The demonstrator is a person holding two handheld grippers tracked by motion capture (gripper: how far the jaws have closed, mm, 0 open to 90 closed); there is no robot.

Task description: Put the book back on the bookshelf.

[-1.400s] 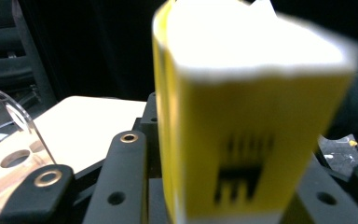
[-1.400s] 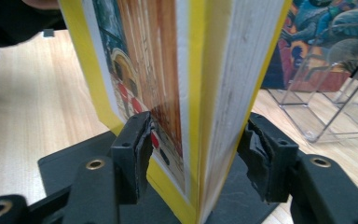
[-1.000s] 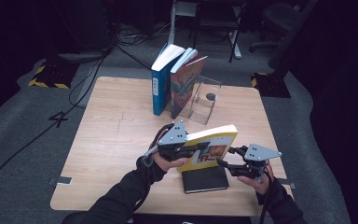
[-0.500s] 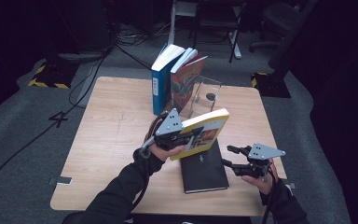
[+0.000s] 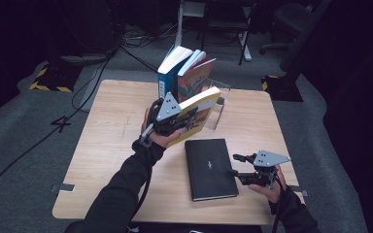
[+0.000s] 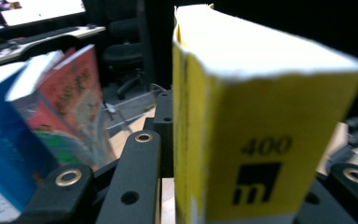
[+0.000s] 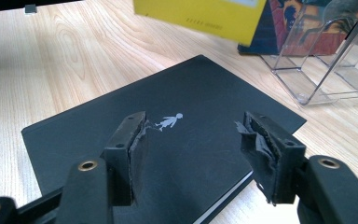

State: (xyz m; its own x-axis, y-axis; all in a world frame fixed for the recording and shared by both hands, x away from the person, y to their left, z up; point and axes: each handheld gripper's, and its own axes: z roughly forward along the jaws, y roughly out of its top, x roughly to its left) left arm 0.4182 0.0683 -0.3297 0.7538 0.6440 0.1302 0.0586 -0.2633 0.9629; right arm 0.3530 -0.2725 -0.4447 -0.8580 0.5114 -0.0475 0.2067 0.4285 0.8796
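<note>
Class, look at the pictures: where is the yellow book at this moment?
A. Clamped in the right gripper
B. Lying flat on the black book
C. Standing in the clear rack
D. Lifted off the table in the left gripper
D: the left gripper holds the yellow book in the air, clamped between its jaws, while the black book lies flat on the table.

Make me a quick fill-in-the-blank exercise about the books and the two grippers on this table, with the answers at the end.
1. The left gripper is shut on the ____ book.
2. The black book lies ____ on the wooden table.
3. The right gripper hovers with its jaws ____ over the black book.
4. The blue book stands at the clear ____.

Answers: yellow; flat; open; stand
</note>
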